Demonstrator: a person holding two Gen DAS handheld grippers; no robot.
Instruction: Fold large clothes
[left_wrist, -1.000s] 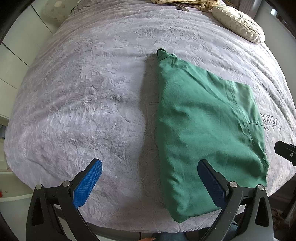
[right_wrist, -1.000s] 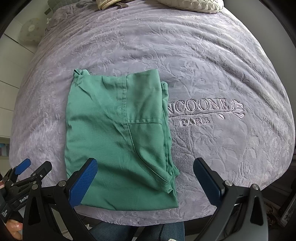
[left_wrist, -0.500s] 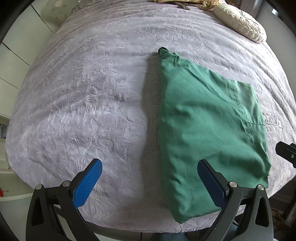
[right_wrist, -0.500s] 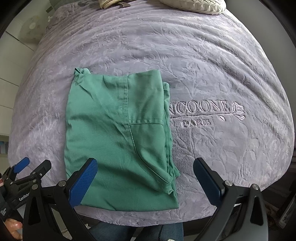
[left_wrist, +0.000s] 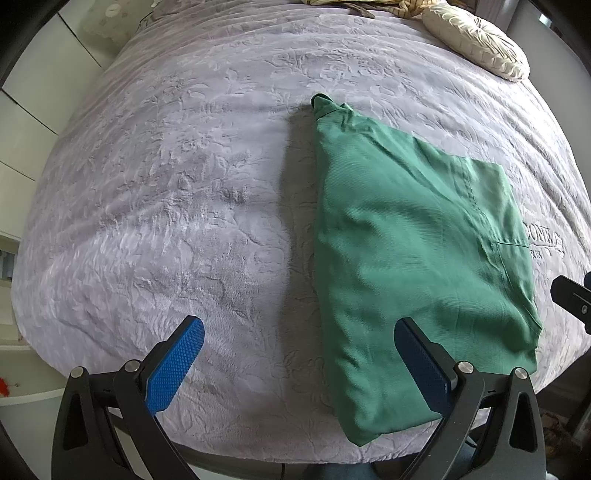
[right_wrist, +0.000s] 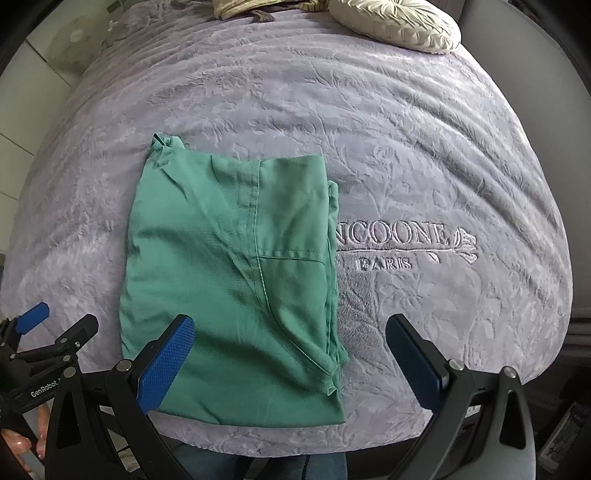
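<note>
Lilac embossed bedspread (left_wrist: 177, 206) covers the bed; the green garment (right_wrist: 229, 280) is laid on it near the front edge, already folded into a compact rectangle, its near end touching or slightly overhanging that edge. One long side sits just beside the embroidered "PARIS" lettering (right_wrist: 384, 263). A cream cushion (right_wrist: 395, 22) is seen at the far edge, well apart.

Left hand-held gripper (left_wrist: 299, 362): jaws spread wide, nothing held, hovering over the front edge with its right pad above the garment's near corner. Right hand-held gripper (right_wrist: 290, 358): also released and empty, straddling the garment's layered right side.

Risks, as judged:
- Layers on the right side are stacked unevenly (right_wrist: 332, 332); if only the top layer is pinched, the stack is likely pulled apart.
- A grab at the near end could drag the bundle off the front edge, since little bed is left there.
- Plush spread could be caught along with the cloth.
- Bunched far corner (left_wrist: 325, 105) may unroll if the bundle is lifted by one side only.
</note>
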